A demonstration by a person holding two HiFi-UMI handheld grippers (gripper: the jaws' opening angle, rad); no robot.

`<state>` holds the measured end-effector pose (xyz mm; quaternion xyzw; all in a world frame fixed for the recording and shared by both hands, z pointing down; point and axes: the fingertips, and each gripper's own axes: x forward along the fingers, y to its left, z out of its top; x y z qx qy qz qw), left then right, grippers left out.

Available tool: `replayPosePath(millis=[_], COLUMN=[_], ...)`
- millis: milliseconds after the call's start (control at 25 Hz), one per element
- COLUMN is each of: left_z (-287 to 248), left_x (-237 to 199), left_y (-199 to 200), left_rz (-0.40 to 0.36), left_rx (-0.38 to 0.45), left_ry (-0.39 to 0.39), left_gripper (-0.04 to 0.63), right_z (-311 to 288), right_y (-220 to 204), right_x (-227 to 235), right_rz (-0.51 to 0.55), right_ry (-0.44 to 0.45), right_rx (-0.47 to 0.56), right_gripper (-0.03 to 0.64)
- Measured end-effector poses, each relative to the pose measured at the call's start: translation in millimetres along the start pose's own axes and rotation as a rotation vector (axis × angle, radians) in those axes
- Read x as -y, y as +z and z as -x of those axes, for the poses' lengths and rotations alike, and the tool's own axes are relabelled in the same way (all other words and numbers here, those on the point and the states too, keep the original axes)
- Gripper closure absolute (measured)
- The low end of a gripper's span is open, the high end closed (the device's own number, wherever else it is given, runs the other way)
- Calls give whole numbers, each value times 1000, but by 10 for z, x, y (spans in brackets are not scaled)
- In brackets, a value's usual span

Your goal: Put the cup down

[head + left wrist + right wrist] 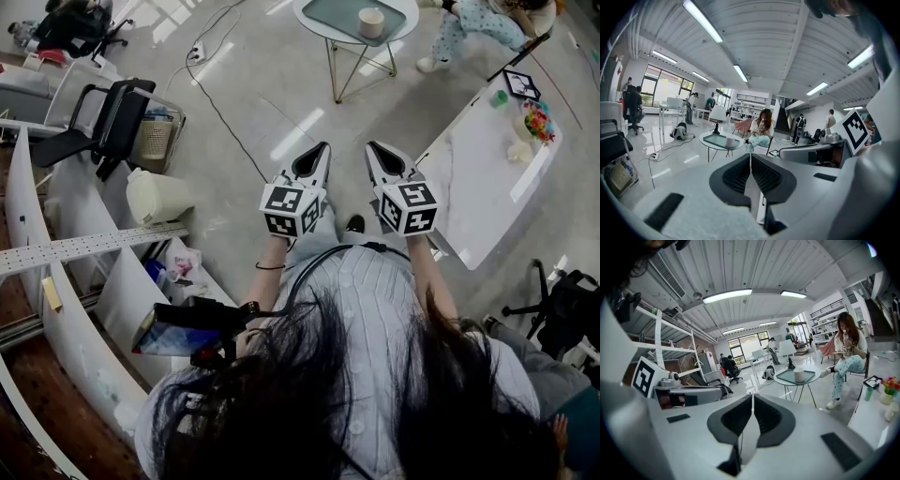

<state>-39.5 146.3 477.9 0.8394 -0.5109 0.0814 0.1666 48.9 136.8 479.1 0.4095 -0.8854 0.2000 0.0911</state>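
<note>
The left gripper (750,154) has its jaws pressed together with nothing between them, and the right gripper (752,395) is closed the same way, its pads meeting along one thin line and holding nothing. In the head view both are held side by side in front of the person's chest, each with its marker cube toward the body, and their tips point out over the pale floor (272,103). The cup (371,22), the task's thing, is in neither gripper: it stands upright on a teal tray (339,13) on a round counter (403,19) well ahead of both, and it shows in both gripper views beyond the jaws. Just beside that counter a person in patterned trousers (846,355) sits on a chair. To the right of the right gripper runs a long white counter (483,183) with a bunch of coloured flowers (537,120) near its far end. To the left stand a white shelf (84,246), a pale lidded bin (155,197) and a black office chair (103,122)
</note>
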Motion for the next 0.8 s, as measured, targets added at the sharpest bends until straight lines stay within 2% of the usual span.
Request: replayPosePath(millis=[800], left_z=[64], left_x=[28], left_y=[-1], left_rz=[-6], left_rx=[11], left_ry=[-8], left_gripper=[578], right_z=[1], right_y=[1], right_x=[-106], right_rz=[22], right_ry=[12], right_rx=[-5], right_gripper=[577])
